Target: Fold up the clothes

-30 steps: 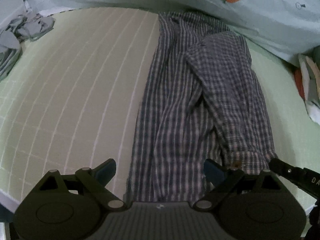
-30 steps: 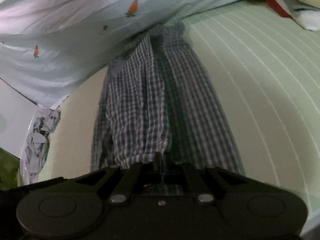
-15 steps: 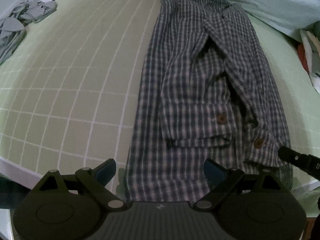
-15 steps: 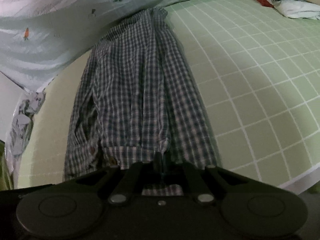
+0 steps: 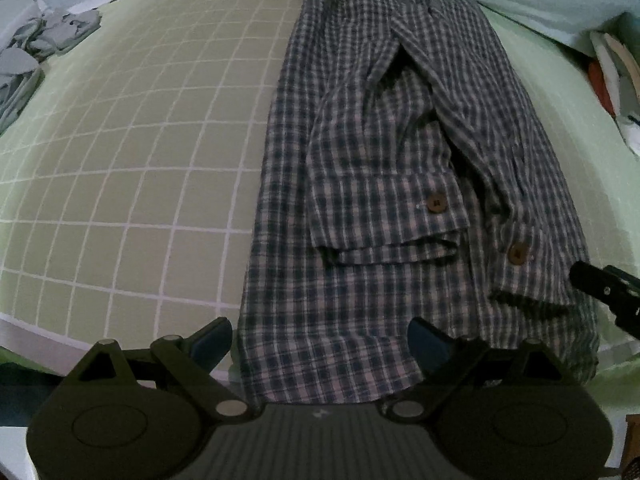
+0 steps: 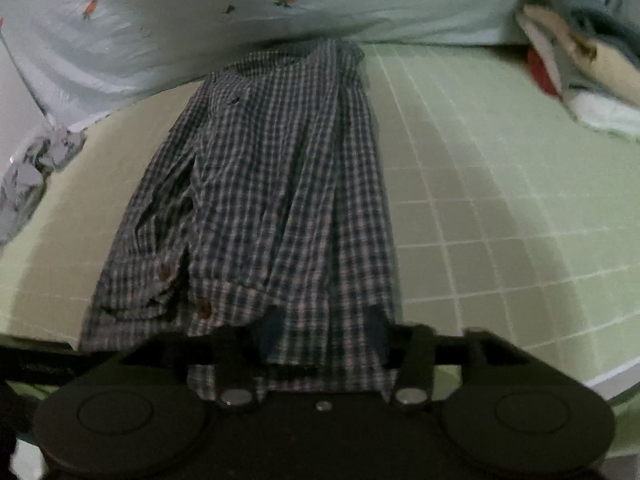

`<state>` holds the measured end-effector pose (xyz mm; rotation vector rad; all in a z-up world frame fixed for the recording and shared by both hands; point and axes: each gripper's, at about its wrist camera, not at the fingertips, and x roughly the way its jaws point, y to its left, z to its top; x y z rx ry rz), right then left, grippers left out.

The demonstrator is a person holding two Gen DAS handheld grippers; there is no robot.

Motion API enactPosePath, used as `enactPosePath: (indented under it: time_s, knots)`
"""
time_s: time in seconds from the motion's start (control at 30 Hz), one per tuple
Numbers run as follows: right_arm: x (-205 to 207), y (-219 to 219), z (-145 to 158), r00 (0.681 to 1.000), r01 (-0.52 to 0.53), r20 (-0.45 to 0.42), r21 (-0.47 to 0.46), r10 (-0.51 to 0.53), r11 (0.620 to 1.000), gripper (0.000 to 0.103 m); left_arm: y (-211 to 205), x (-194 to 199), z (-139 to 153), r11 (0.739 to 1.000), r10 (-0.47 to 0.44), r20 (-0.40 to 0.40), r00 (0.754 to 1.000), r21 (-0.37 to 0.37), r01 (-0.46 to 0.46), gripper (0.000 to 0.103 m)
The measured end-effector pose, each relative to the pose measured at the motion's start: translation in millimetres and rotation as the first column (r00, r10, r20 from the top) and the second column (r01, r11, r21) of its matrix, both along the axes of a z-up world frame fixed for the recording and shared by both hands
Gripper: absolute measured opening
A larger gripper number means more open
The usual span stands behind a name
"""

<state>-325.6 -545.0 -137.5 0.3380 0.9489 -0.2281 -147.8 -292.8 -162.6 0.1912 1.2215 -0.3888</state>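
A dark plaid shirt point(image 5: 360, 208) lies flat on the green grid sheet point(image 5: 140, 168), folded into a long strip with both sleeves laid over it. Their cuffs, with brown buttons point(image 5: 436, 203), end near the hem. My left gripper point(image 5: 320, 344) hovers open over the near left part of the hem, holding nothing. In the right wrist view the shirt point(image 6: 272, 184) runs away from me, and my right gripper point(image 6: 322, 334) stands open with its blue pads point(image 6: 267, 332) either side of the hem's right part. The right gripper's tip point(image 5: 600, 288) also shows beside the shirt's right edge.
A pale blue quilt point(image 6: 200, 20) with carrot prints lies across the far end of the shirt. A crumpled grey garment point(image 5: 36, 52) sits at the far left and a pile of folded clothes point(image 6: 580, 64) at the far right. The bed's edge point(image 6: 600, 380) runs just under both grippers.
My right gripper was shut on the shirt's hem and now stands open, with the hem lying flat. Both grippers have drawn back towards the bed edge, so the cuffs have come into view.
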Motion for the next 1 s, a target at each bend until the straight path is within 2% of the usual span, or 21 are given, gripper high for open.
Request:
enactPosePath:
  time_s: [0.1, 0.5, 0.57, 0.6, 0.63, 0.67, 0.7, 0.73, 0.77, 0.8, 0.83, 0.9, 1.0]
  knots:
    - [-1.5, 3.6, 0.8, 1.000, -0.018, -0.009, -0.043, 0.017, 0.999, 0.065, 1.2, -5.1, -3.4, 1.000, -0.007, -0.006, 1.000, 0.011, 0.007, 0.094]
    - [-7.2, 13.0, -17.2, 0.995, -0.028, -0.102, -0.107, 0.017, 0.994, 0.083, -5.7, -14.3, -9.7, 0.997, -0.065, 0.037, 0.997, 0.053, 0.063, 0.094]
    - [-7.8, 14.9, -18.0, 0.994, -0.026, -0.107, -0.116, 0.014, 0.993, 0.083, -5.2, -17.4, -8.1, 0.995, -0.087, 0.045, 0.995, 0.048, 0.085, 0.092]
    - [-8.3, 15.7, -18.3, 0.994, -0.025, -0.109, -0.118, 0.012, 0.993, 0.081, -5.0, -18.9, -7.3, 0.994, -0.098, 0.049, 0.994, 0.045, 0.095, 0.086]
    - [-9.0, 16.2, -18.0, 0.994, -0.020, -0.108, -0.119, 0.007, 0.993, 0.078, -7.3, -19.9, -6.6, 0.993, -0.111, 0.055, 0.992, 0.041, 0.108, 0.077]
    - [-9.9, 16.6, -16.7, 0.995, -0.015, -0.103, -0.119, 0.003, 0.993, 0.069, -10.8, -20.5, -5.9, 0.992, -0.125, 0.063, 0.990, 0.036, 0.122, 0.071]
    - [-9.9, 16.8, -15.0, 0.995, -0.016, -0.097, -0.117, 0.004, 0.993, 0.051, -14.4, -21.0, -5.2, 0.990, -0.138, 0.070, 0.988, 0.031, 0.137, 0.059]
    - [-8.9, 17.1, -13.4, 0.996, -0.019, -0.094, -0.115, 0.008, 0.993, 0.039, -15.3, -20.1, -4.1, 0.989, -0.147, 0.065, 0.987, 0.019, 0.146, 0.048]
    - [-8.1, 15.7, -12.0, 0.996, -0.022, -0.092, -0.096, 0.013, 0.995, 0.015, -14.8, -18.3, -2.8, 0.988, -0.152, 0.054, 0.987, 0.002, 0.152, 0.042]
    - [-7.6, 12.5, -10.9, 0.995, -0.027, -0.093, -0.057, 0.021, 0.998, 0.002, -10.3, -15.0, -1.4, 0.989, -0.142, 0.023, 0.990, -0.045, 0.143, 0.020]
    - [-6.8, 9.1, -8.3, 0.996, -0.025, -0.088, -0.020, 0.023, 1.000, 0.002, -2.2, -8.1, -1.0, 0.987, -0.110, -0.037, 0.993, -0.118, 0.105, 0.005]
    - [-4.9, 1.7, 0.5, 0.998, -0.006, -0.069, 0.049, 0.010, 0.999, 0.002, 11.9, 5.8, 2.7, 0.967, -0.043, -0.130, 0.991, -0.254, 0.008, 0.005]
    - [0.0, -10.5, 22.2, 1.000, 0.013, -0.008, 0.108, -0.012, 0.994, 0.002, 19.2, 16.6, 23.1, 0.939, -0.030, -0.118, 0.993, -0.344, -0.013, 0.005]
